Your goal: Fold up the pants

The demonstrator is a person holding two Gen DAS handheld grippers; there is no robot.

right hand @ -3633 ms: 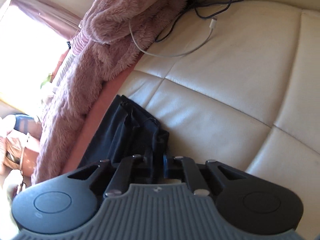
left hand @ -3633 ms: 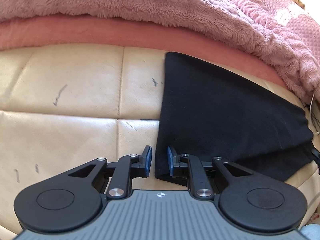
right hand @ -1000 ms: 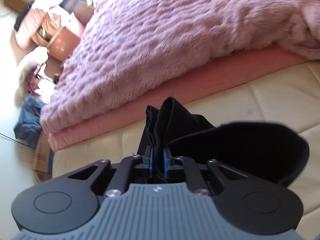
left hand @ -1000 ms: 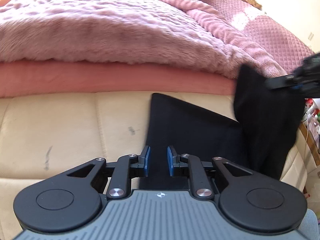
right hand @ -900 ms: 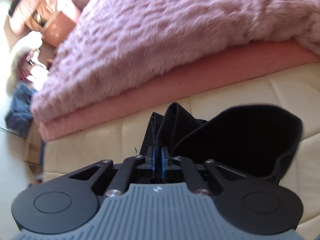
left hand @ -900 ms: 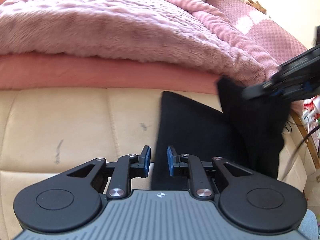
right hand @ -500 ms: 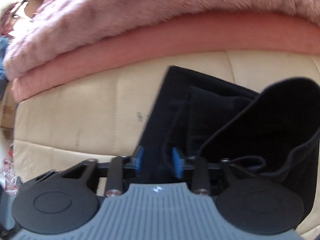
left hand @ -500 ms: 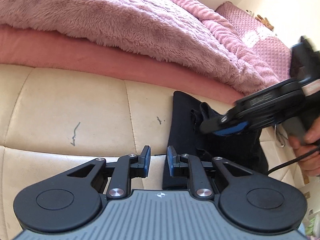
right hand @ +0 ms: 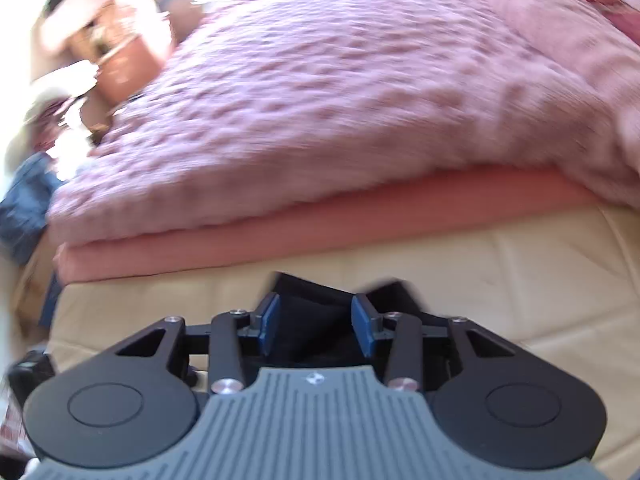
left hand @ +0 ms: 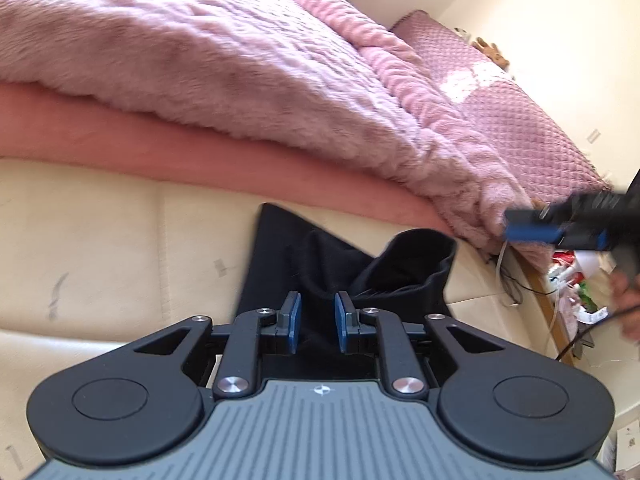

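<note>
The cream padded surface fronts a pink blanket. Your right gripper, jaws just opening and empty, sits above the black pants. Your left gripper, slightly apart, holds nothing. Flatten the humped end; they run away from it.
</note>
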